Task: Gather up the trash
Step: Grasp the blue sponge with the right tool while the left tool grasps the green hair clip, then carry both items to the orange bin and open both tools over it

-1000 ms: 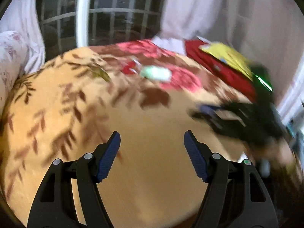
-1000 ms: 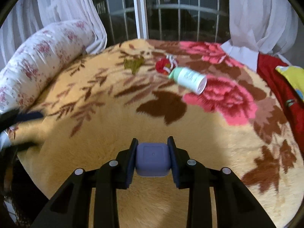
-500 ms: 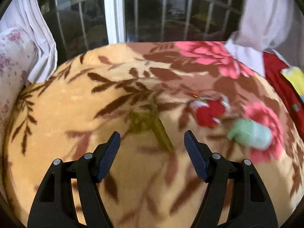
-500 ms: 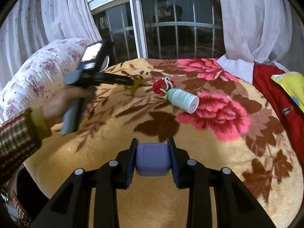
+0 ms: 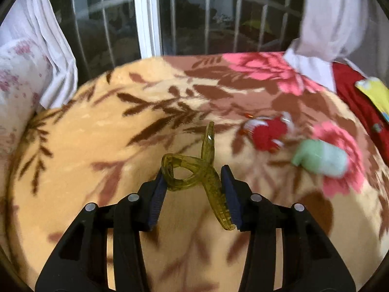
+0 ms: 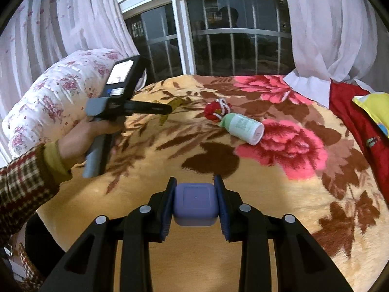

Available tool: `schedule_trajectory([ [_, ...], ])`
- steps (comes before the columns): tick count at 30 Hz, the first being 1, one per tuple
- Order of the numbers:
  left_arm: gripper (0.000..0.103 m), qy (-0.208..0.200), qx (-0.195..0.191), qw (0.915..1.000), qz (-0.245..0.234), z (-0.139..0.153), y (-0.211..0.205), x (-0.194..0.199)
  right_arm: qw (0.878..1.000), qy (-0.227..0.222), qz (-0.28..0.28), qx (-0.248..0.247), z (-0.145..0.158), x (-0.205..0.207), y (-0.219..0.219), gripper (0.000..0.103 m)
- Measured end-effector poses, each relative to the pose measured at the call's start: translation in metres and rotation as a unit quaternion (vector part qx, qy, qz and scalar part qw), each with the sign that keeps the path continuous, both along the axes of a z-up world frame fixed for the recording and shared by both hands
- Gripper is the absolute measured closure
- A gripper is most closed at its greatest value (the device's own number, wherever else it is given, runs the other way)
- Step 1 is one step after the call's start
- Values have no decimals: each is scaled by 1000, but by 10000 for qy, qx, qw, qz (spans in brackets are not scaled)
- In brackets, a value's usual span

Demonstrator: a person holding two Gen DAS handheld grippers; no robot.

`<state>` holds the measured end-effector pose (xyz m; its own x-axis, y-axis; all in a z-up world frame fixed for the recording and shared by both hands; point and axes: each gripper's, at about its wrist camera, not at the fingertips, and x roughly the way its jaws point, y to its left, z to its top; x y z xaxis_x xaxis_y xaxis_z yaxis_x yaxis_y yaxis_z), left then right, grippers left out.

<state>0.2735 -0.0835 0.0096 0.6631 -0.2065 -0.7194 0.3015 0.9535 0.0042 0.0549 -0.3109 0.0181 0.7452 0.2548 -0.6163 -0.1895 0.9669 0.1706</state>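
My left gripper (image 5: pixel 193 189) is shut on a yellow-green translucent hair claw clip (image 5: pixel 194 172) over the floral blanket (image 5: pixel 85 146). In the right wrist view the left gripper (image 6: pixel 167 108) reaches in from the left at the clip (image 6: pixel 177 103). My right gripper (image 6: pixel 195 204) is shut on a small purple square container (image 6: pixel 195 203) above the blanket's near part. A crumpled red wrapper (image 5: pixel 267 133) (image 6: pixel 215 110) and a green and white bottle (image 5: pixel 321 158) (image 6: pixel 243 127) lie on their sides right of the clip.
A floral pillow (image 6: pixel 53 102) lies at the left edge. A red cloth (image 6: pixel 357 112) with a yellow item (image 6: pixel 374 107) lies at the right. White curtains (image 6: pixel 323 29) and a barred window (image 6: pixel 231 41) stand behind the bed.
My left gripper has moved forward to the hair clip and shut on it; half a second ago it was open above it. The right gripper holds the purple container steadily.
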Motion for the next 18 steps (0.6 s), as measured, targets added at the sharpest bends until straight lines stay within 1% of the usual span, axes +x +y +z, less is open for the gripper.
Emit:
schedule_trajectory([
  [3, 59, -179, -9, 9997, -161, 18, 14, -53, 10000, -27, 71, -1, 4, -9, 9, 71],
  [7, 59, -184, -73, 9995, -261, 29, 33, -121, 9999, -33, 159, 35, 8, -25, 23, 71],
  [8, 59, -173, -110, 9995, -252, 31, 40, -144, 9998, -26, 168, 47, 9, -29, 27, 71],
  [14, 59, 35, -252, 9993, -269, 21, 65, -234, 9998, 9, 191, 0, 13, -57, 47, 71],
  [18, 59, 115, -163, 9989, -427, 11, 72, -287, 9996, 69, 242, -89, 13, -81, 58, 71],
])
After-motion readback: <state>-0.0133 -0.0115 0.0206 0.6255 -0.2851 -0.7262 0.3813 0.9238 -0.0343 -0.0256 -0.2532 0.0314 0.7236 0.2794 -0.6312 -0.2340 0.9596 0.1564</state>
